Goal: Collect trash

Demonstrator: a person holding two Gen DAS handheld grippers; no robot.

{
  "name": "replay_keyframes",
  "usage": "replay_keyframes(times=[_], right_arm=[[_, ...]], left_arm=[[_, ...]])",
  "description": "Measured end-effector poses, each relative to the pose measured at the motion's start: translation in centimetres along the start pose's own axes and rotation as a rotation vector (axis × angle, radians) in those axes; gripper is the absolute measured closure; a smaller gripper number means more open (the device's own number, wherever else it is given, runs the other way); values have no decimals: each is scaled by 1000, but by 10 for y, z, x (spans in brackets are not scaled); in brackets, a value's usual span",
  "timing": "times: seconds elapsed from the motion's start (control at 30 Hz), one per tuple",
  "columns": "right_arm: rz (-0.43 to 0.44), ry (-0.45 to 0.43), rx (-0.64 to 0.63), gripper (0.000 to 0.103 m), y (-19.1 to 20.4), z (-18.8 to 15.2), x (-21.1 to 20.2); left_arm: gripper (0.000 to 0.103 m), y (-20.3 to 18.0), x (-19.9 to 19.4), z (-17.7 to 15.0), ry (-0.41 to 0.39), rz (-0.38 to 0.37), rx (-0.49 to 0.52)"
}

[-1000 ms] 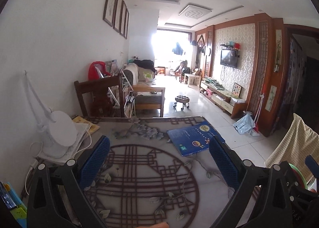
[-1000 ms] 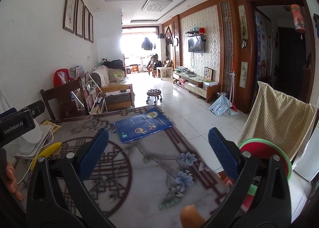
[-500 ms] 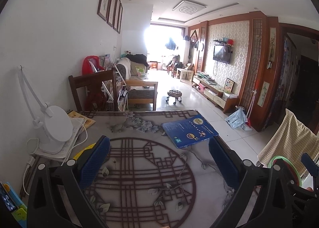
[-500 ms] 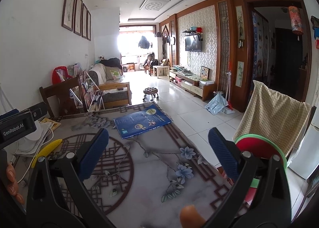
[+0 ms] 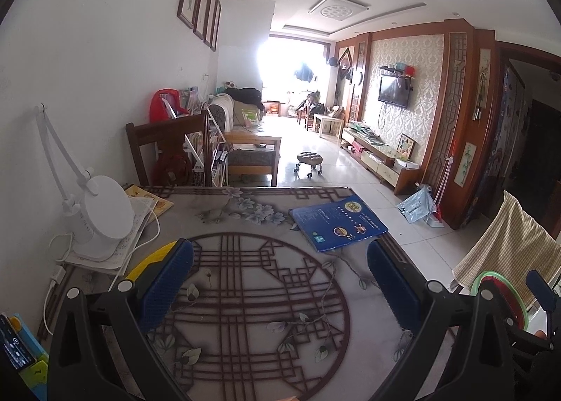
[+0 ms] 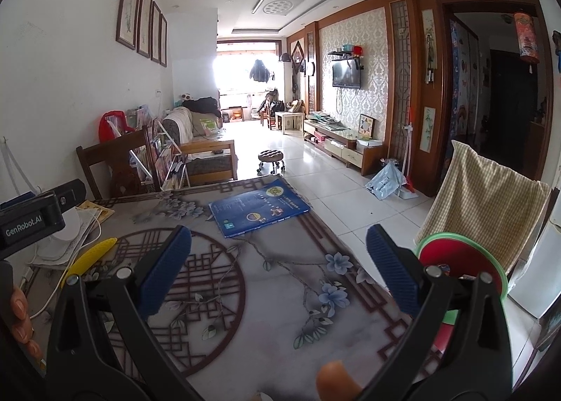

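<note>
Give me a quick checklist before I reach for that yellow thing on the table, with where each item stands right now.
1. Left tongs open and empty: ok.
2. Right tongs open and empty: ok.
3. Yellow item in view, lying by the left tongs' left finger: ok.
4. Whether it is really trash: cannot tell.
5. White cable and lamp close beside it, snag risk: not ok.
6. Blue booklet lies apart, out of the way: ok.
7. Trash container: cannot tell.
</note>
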State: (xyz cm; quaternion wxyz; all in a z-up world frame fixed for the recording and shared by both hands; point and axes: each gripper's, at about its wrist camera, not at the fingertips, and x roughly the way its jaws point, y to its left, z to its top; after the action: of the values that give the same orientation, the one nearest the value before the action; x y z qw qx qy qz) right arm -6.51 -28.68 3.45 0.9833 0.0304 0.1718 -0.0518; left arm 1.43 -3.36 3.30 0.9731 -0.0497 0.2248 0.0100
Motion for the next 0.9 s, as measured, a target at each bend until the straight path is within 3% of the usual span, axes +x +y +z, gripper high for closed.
replay_keyframes(times=[0.9], right_arm=[[-15,26,-6,5,-6,0,10]], left_arm=[[8,-1,9,-2,23,-5,1]])
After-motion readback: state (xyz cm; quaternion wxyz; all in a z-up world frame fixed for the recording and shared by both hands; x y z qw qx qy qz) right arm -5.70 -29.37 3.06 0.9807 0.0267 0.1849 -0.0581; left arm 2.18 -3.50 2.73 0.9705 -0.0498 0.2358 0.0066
